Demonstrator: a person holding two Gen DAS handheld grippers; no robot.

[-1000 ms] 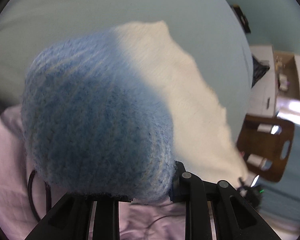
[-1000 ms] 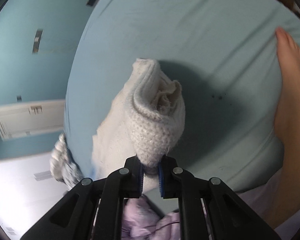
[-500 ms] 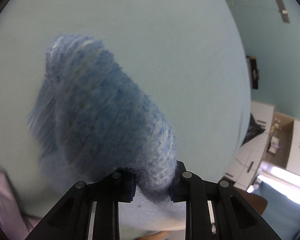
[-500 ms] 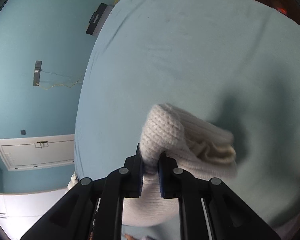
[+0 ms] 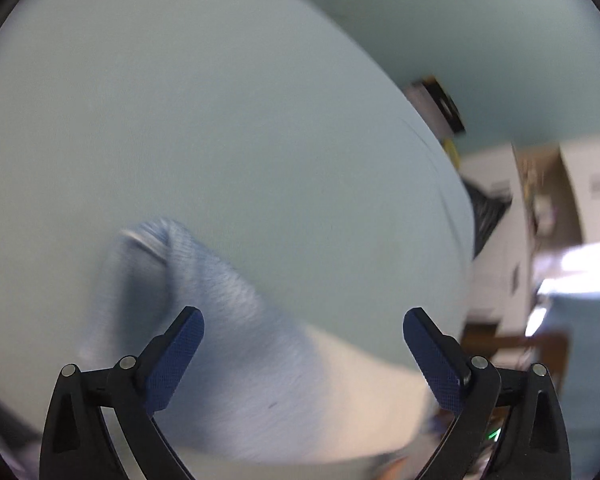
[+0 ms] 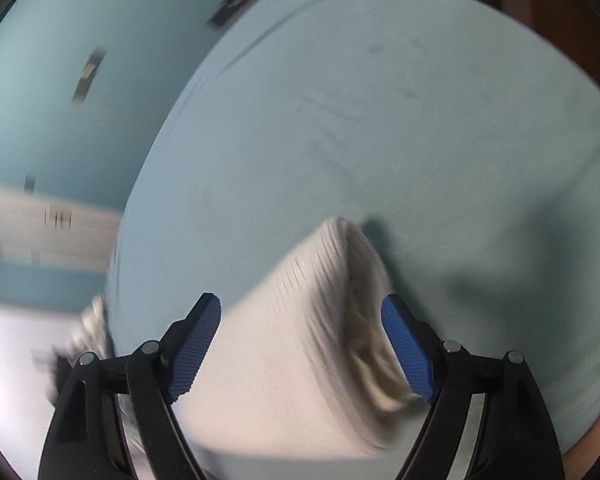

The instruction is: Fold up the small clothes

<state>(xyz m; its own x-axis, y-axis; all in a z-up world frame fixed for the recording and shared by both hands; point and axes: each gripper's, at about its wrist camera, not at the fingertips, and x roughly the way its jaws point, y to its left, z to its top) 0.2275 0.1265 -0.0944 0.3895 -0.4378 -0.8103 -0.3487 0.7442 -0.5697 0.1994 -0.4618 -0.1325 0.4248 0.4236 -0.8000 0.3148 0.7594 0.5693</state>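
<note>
Left wrist view: the left gripper (image 5: 303, 330) has its fingers spread wide and holds nothing. The knit garment (image 5: 236, 340), blue at this end, lies on the pale green bed sheet (image 5: 240, 128) between and beyond the fingers.

Right wrist view: the right gripper (image 6: 301, 320) is likewise spread and empty. The cream end of the knit garment (image 6: 300, 320) lies on the bed sheet (image 6: 380, 100), its far edge bunched.

Procedure, as judged: both views are motion-blurred. Before folding, confirm the garment lies flat, then pinch one layer at each corner and bring edges together evenly.
</note>
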